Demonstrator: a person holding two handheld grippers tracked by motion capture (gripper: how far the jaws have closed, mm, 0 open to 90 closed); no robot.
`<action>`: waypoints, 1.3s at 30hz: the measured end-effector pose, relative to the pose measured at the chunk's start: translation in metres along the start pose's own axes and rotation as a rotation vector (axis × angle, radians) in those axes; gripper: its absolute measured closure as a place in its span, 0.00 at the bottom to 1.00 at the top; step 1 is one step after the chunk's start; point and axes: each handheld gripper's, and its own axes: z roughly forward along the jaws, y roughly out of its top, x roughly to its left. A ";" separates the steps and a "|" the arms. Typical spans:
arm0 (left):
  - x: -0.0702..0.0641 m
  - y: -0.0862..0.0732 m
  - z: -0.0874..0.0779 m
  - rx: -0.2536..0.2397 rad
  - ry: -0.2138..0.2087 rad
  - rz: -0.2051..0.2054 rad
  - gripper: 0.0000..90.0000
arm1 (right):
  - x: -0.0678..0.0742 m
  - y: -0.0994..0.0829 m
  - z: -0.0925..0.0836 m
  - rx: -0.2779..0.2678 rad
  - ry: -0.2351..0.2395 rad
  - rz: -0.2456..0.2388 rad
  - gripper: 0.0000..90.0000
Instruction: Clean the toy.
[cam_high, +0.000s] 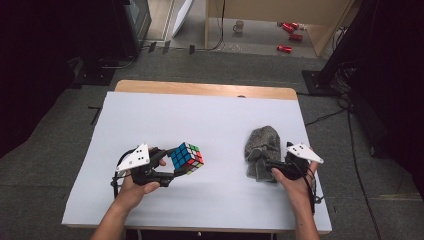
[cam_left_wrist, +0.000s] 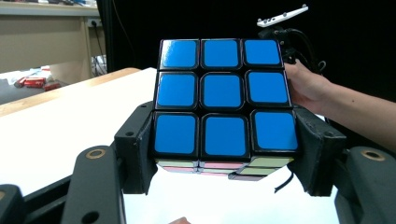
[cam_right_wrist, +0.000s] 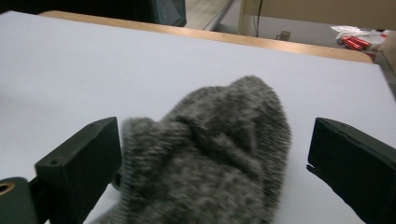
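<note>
Left claw (cam_high: 172, 162) is clamped on the puzzle cube (cam_high: 187, 158), holding it up off the white table (cam_high: 220, 120), blue face toward its camera. Right claw (cam_right_wrist: 212, 158) sits spread wide around the grey fuzzy sock (cam_right_wrist: 219, 154), pads not pressing it.

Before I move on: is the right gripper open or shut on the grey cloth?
Open. The right gripper has its jaws spread wide around the grey cloth, with a clear gap at one jaw; the cloth lies on the table.
</note>
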 end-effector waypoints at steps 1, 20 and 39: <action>0.000 0.000 0.000 0.001 0.002 -0.001 0.39 | -0.004 -0.001 -0.001 0.006 -0.010 0.000 0.02; 0.010 -0.013 0.018 0.096 0.099 -0.013 0.39 | -0.053 -0.020 -0.018 0.085 -0.112 0.090 0.00; 0.025 -0.031 0.055 0.332 0.338 -0.067 0.38 | -0.052 -0.035 -0.015 0.156 -0.098 0.072 0.00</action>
